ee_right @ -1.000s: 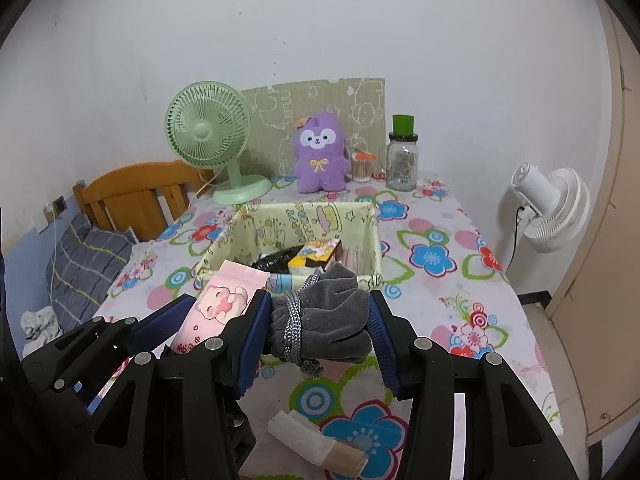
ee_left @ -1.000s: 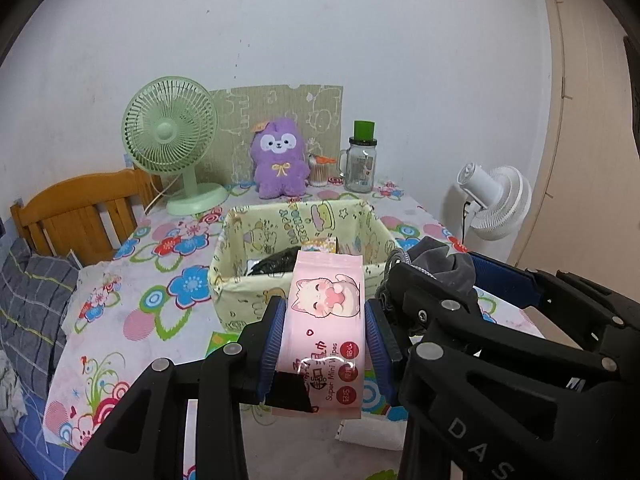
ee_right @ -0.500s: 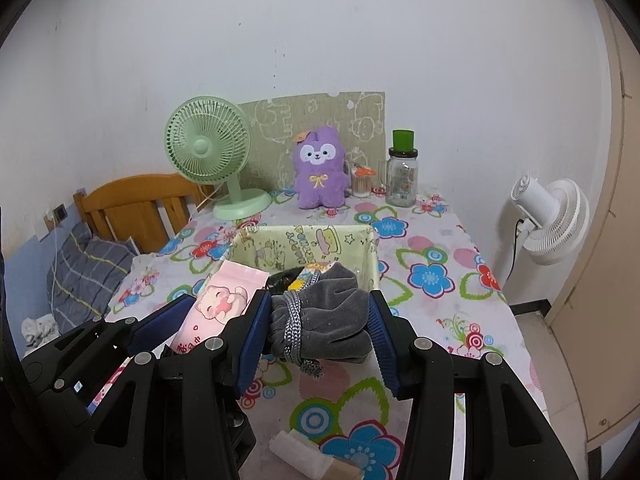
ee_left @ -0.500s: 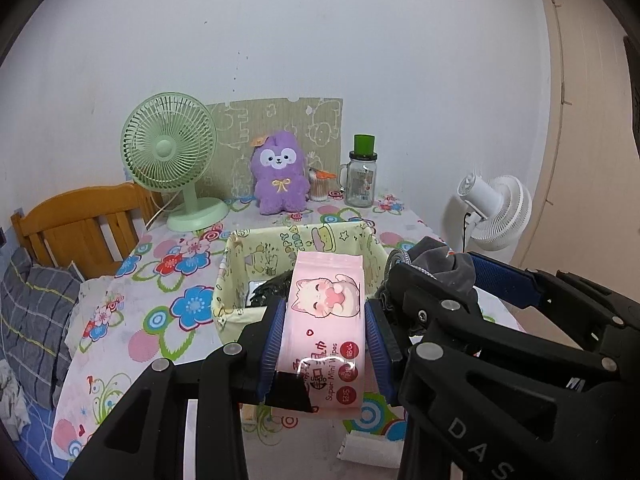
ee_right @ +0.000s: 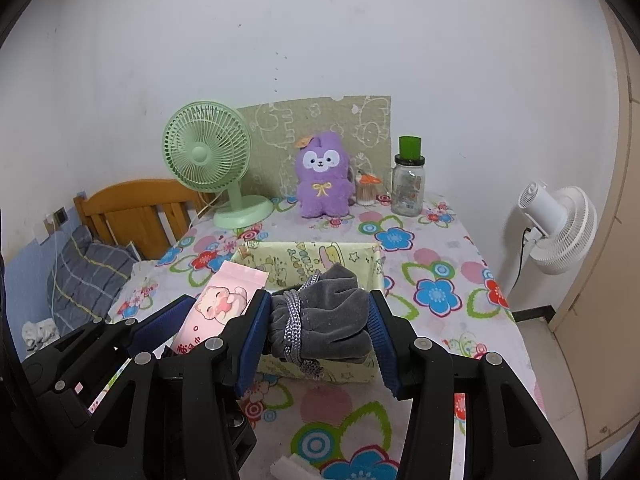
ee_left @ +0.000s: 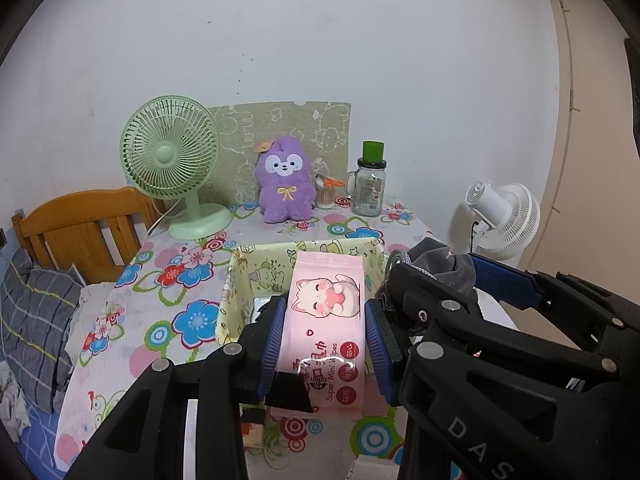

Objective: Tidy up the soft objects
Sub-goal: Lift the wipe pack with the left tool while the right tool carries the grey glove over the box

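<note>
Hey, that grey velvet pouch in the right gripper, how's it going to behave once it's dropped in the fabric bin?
The grey velvet pouch bulges and creases between the right hand-held gripper pads, so it is probably floppy and light. Its cord hangs loose and might snag the fabric bin rim. It will likely slump, not roll.

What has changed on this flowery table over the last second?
Both grippers rose a little, so the yellow fabric basket sits lower in both views. Nothing was let go: the left gripper still clamps the pink cat-print wipes pack, the right gripper the grey velvet pouch.
</note>
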A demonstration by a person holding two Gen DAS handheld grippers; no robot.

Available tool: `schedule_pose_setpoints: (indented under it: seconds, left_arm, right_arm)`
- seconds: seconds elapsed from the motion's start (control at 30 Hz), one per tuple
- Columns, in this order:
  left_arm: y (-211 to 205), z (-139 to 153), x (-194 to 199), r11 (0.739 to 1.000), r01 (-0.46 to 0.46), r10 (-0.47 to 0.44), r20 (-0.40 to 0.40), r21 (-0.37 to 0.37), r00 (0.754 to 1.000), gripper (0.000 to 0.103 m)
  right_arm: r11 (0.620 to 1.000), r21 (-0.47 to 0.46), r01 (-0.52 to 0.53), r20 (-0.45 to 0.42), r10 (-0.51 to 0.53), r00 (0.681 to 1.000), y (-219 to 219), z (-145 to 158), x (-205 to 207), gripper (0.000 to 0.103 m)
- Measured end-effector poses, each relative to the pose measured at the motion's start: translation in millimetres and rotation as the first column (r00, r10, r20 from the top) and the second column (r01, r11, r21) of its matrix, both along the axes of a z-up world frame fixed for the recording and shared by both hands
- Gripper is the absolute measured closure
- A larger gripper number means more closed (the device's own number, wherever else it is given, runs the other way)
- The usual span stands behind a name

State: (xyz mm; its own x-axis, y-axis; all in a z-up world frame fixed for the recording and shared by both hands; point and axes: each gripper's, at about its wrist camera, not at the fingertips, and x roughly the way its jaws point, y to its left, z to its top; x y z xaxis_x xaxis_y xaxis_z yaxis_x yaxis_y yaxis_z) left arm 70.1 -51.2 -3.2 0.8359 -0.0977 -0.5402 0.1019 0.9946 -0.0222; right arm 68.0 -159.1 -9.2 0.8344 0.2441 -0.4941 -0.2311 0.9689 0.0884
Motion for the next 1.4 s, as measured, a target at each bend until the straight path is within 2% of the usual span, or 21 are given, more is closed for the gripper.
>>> schedule_pose_setpoints:
  seconds: [1.4]
  left_arm:
    - [14, -12, 86, 0.999, -0.049, 0.048, -0.055, -0.004, 0.997, 0.062]
  right_arm:
    - [0.999, 0.010, -0.035, -0.051, 0.036, 0.998, 17, -6, 96, 0.051]
